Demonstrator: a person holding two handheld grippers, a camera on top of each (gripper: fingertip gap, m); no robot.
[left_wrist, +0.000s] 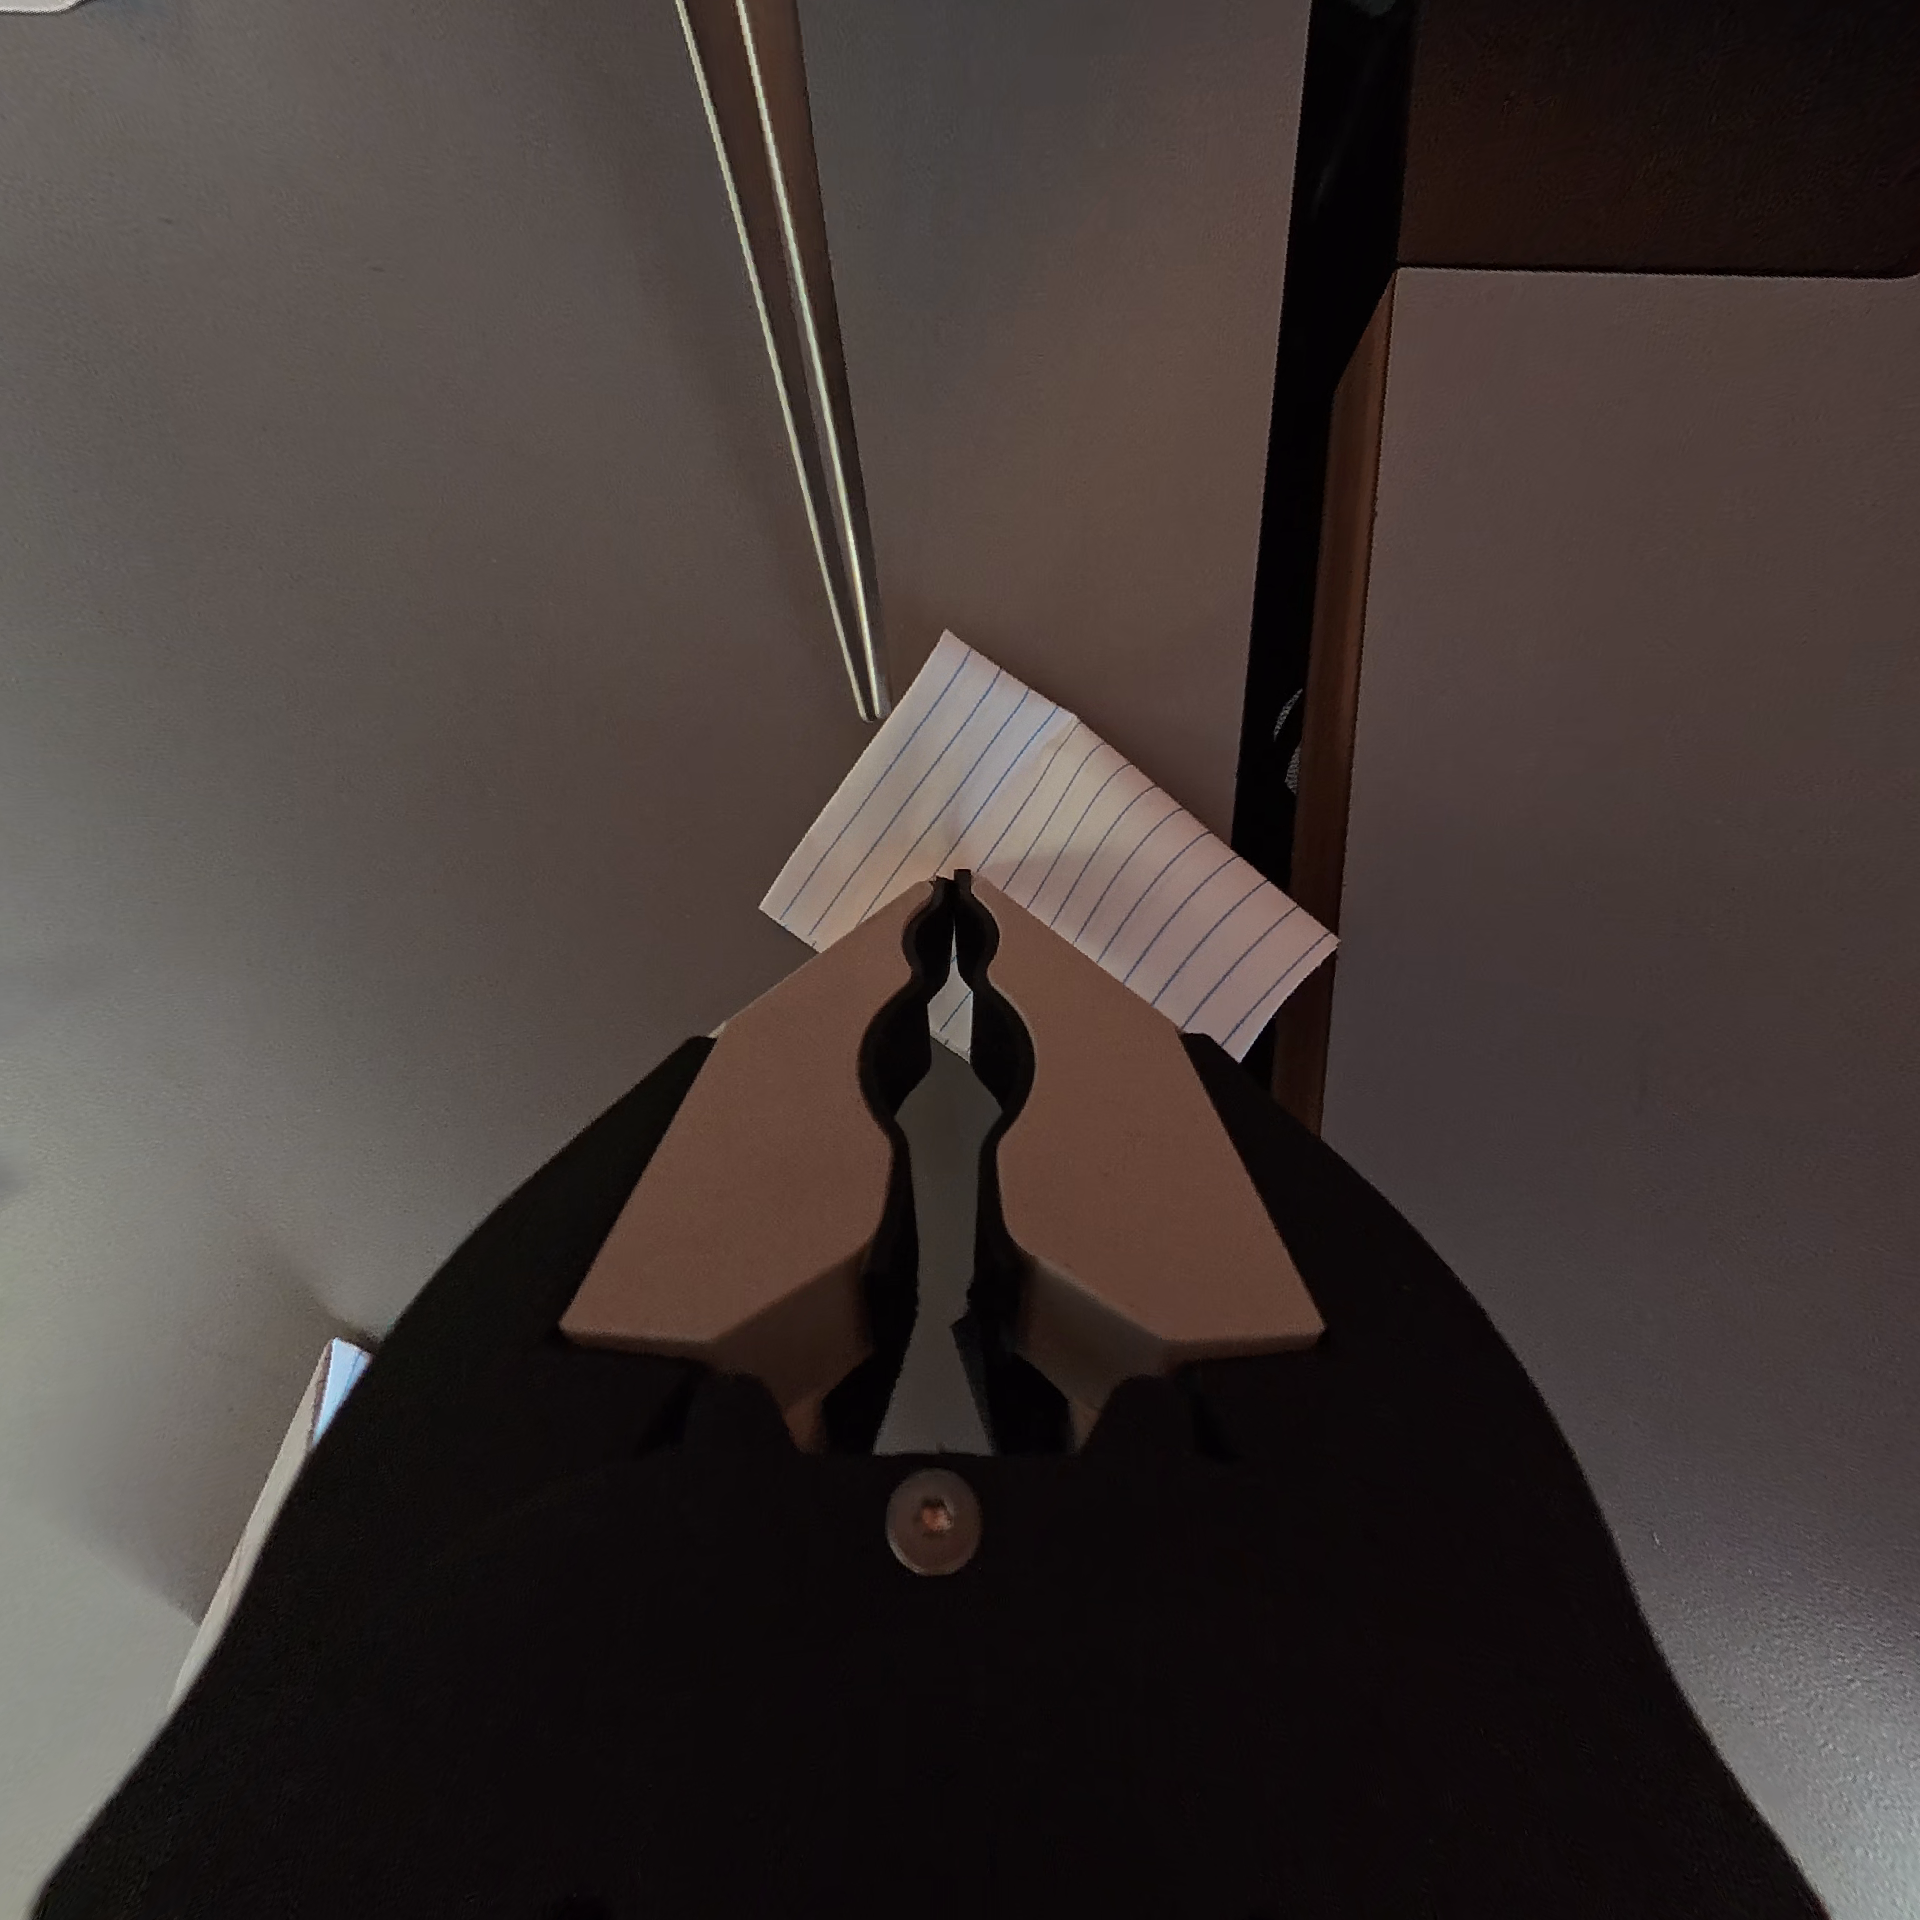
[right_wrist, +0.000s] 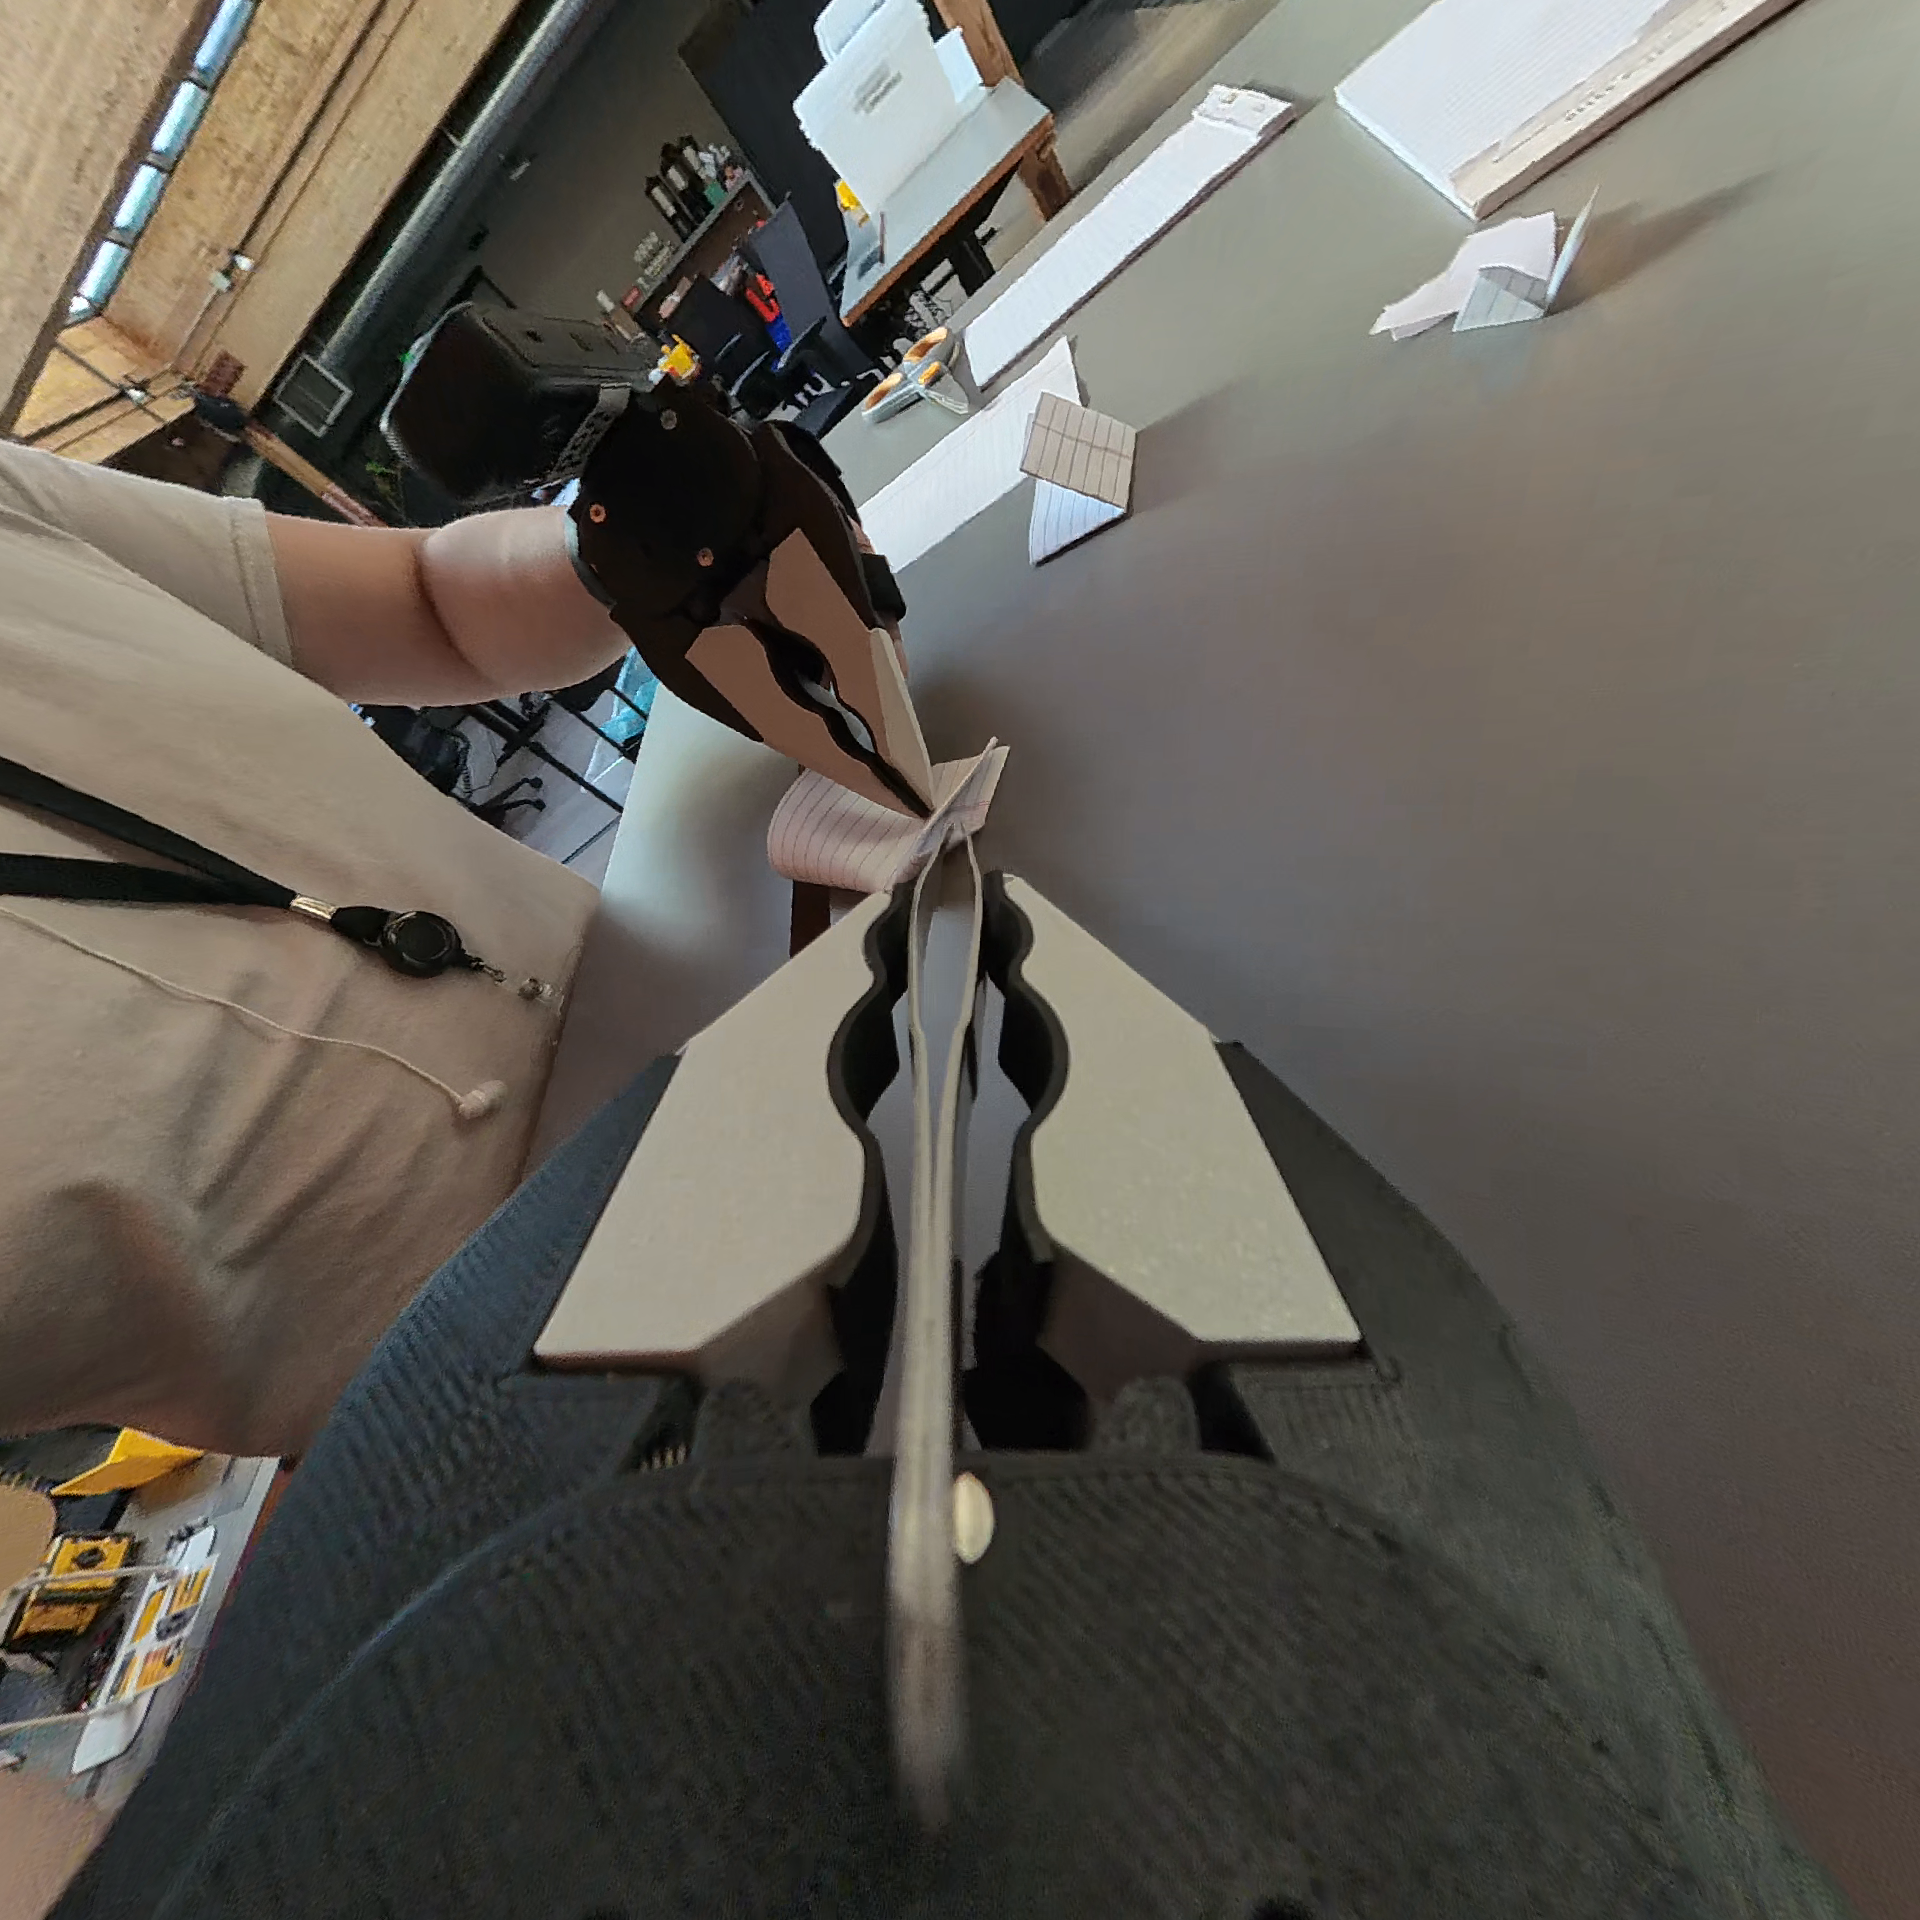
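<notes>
Left gripper (left_wrist: 954, 883) clenched on lined paper (left_wrist: 1049, 831) (folded); right gripper (right_wrist: 951, 883) grasping metal tweezers (right_wrist: 940, 1143).

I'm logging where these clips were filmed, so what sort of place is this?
Probably a workshop or lab. A big grey table holds lined paper pads and folded paper pieces; behind are black shelves of supplies, another workbench with white boxes, and a plywood wall.
</notes>
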